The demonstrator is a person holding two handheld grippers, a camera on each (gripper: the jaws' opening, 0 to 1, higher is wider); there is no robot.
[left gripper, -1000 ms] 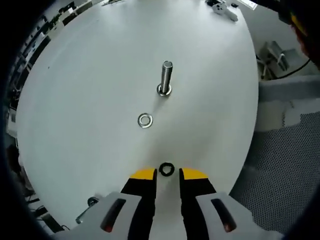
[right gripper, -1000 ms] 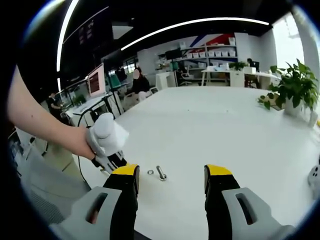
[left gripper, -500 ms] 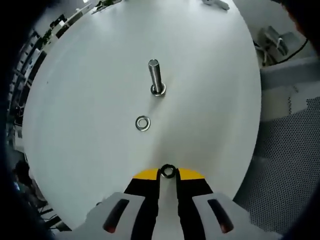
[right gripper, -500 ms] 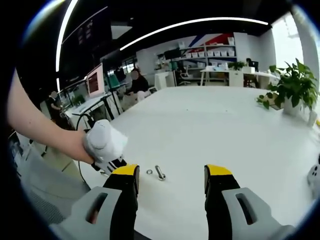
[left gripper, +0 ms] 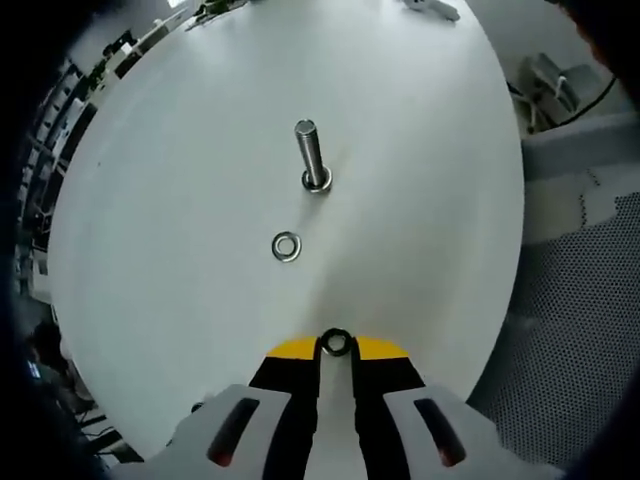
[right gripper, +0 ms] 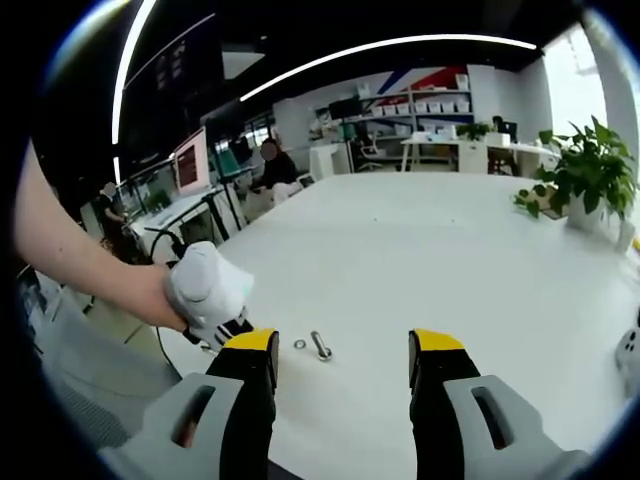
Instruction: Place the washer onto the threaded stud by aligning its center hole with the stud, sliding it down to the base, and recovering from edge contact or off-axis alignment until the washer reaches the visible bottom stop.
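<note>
In the left gripper view a steel threaded stud (left gripper: 311,157) stands upright on the white table (left gripper: 180,200), with a silver washer (left gripper: 286,246) lying flat a little nearer to me. My left gripper (left gripper: 335,345) is shut on a dark ring washer (left gripper: 336,342) held between its yellow-tipped fingertips, short of both. In the right gripper view my right gripper (right gripper: 342,352) stands open above the table edge, and the stud (right gripper: 321,345) and silver washer (right gripper: 300,344) lie small between its jaws. A gloved hand (right gripper: 210,290) holds the left gripper at the left.
A potted plant (right gripper: 588,175) stands at the table's far right. Desks, shelves, monitors and a seated person (right gripper: 274,160) fill the room behind. A white fixture (left gripper: 432,8) sits at the table's far edge. Perforated grey flooring (left gripper: 570,330) lies beyond the table's right rim.
The left gripper moved forward and shut on the dark ring washer, which a second ago lay free just ahead of its open jaws. The right gripper stayed still.
</note>
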